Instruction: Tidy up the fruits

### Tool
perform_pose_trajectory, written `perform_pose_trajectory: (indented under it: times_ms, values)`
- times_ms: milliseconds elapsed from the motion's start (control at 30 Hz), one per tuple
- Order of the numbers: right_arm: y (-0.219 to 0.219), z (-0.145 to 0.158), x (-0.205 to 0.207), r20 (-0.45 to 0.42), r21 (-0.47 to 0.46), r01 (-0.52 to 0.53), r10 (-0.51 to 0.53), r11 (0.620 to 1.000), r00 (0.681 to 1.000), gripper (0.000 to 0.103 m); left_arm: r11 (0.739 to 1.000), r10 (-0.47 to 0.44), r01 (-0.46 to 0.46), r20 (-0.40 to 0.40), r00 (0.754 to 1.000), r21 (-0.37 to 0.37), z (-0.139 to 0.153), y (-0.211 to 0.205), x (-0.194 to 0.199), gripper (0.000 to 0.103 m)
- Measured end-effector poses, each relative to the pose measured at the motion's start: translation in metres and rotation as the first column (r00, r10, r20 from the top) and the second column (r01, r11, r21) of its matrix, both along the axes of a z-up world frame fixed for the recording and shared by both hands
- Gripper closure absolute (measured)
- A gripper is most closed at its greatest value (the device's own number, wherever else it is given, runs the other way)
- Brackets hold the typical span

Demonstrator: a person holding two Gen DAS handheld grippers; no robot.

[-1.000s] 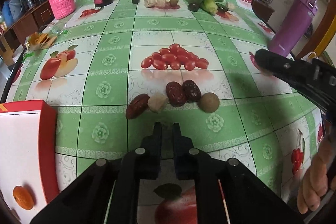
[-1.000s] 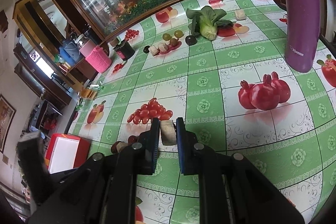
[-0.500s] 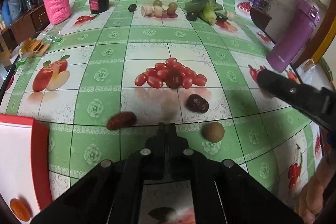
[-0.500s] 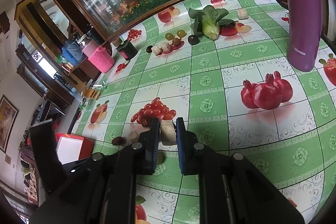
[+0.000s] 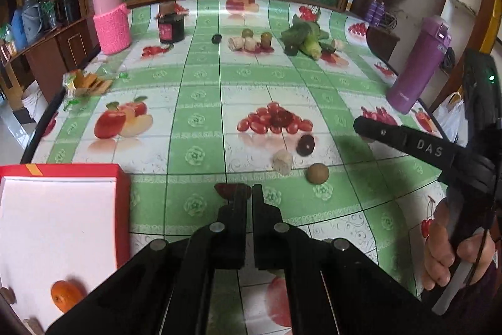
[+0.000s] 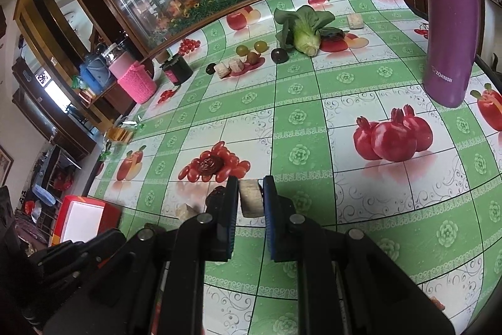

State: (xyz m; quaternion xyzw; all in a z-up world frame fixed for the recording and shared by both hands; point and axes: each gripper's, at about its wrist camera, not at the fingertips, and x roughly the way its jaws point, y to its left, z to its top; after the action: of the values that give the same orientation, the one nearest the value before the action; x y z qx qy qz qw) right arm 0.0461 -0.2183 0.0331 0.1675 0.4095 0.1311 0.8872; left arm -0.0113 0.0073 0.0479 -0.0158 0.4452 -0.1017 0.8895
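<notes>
Here the right tool (image 6: 251,198) clamps a pale fruit chunk (image 6: 250,197), while the left tool (image 5: 249,193), nearly shut, perhaps pinches a red date (image 5: 226,190) at twelve o'clock.

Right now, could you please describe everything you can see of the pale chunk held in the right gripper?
The pale chunk is a beige, roughly cut block with a fibrous, matte surface, like peeled sugarcane. It stands upright, pinched on both sides between the right gripper's blue-padded fingers, above the green checked tablecloth. Its lower part seems clear of the cloth.
</notes>
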Motion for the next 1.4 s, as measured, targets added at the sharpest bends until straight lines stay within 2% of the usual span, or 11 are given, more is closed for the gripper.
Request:
perform_pose_trajectory:
  times_ms: [100, 167, 267, 333, 633, 700, 733, 967, 1133, 1233, 1400]
  values:
    - [0.001, -0.001, 0.001, -0.003, -0.004, -0.007, 0.007, 1.000, 1.000, 0.086, 1.000, -0.006, 0.005, -0.055, 0.998, -0.011, -0.014, -0.010, 0.009, 0.093]
    - [0.000, -0.001, 0.002, -0.004, -0.001, -0.010, 0.010, 1.000, 1.000, 0.086, 1.000, -0.010, 0.010, -0.072, 0.997, -0.006, -0.020, -0.020, 0.014, 0.072]
    - [-0.003, 0.000, 0.003, -0.009, 0.016, -0.011, 0.011, 1.000, 1.000, 0.086, 1.000, -0.016, 0.016, -0.067, 0.998, -0.002, -0.023, -0.031, 0.022, 0.051]
    - [-0.005, 0.001, 0.003, -0.012, 0.034, -0.010, 0.010, 0.999, 1.000, 0.086, 1.000, -0.001, 0.003, -0.056, 0.998, 0.028, -0.024, -0.036, 0.030, 0.049]
    - [-0.002, 0.005, 0.002, -0.013, 0.062, -0.038, 0.039, 0.997, 0.999, 0.086, 0.999, -0.012, 0.013, -0.017, 1.000, 0.052, -0.036, -0.046, 0.051, 0.050]
    - [-0.001, 0.005, 0.001, -0.012, 0.060, -0.038, 0.039, 0.997, 0.999, 0.086, 0.998, -0.036, 0.036, -0.004, 0.999, 0.048, -0.035, -0.049, 0.049, 0.070]
    - [-0.001, 0.005, 0.001, -0.012, 0.059, -0.038, 0.038, 0.998, 0.999, 0.086, 0.998, -0.047, 0.047, -0.006, 0.999, 0.052, -0.035, -0.051, 0.049, 0.086]
    - [0.000, 0.005, 0.000, 0.004, 0.038, -0.032, 0.031, 0.999, 0.999, 0.086, 0.998, -0.052, 0.051, 0.028, 0.998, 0.031, -0.008, -0.037, 0.025, 0.086]
    - [0.008, 0.008, -0.006, 0.041, 0.013, -0.037, 0.036, 0.999, 0.998, 0.086, 0.997, 0.021, -0.032, 0.141, 0.990, 0.072, 0.043, 0.012, -0.020, 0.086]
    - [0.028, 0.010, -0.014, 0.045, 0.051, -0.092, 0.089, 0.994, 0.995, 0.086, 0.986, 0.092, -0.117, 0.200, 0.976, 0.118, 0.064, 0.055, -0.043, 0.086]
    - [0.112, 0.017, -0.031, 0.043, 0.051, -0.266, 0.264, 0.963, 0.964, 0.085, 0.944, 0.279, -0.306, 0.199, 0.940, 0.123, 0.070, 0.144, -0.061, 0.086]
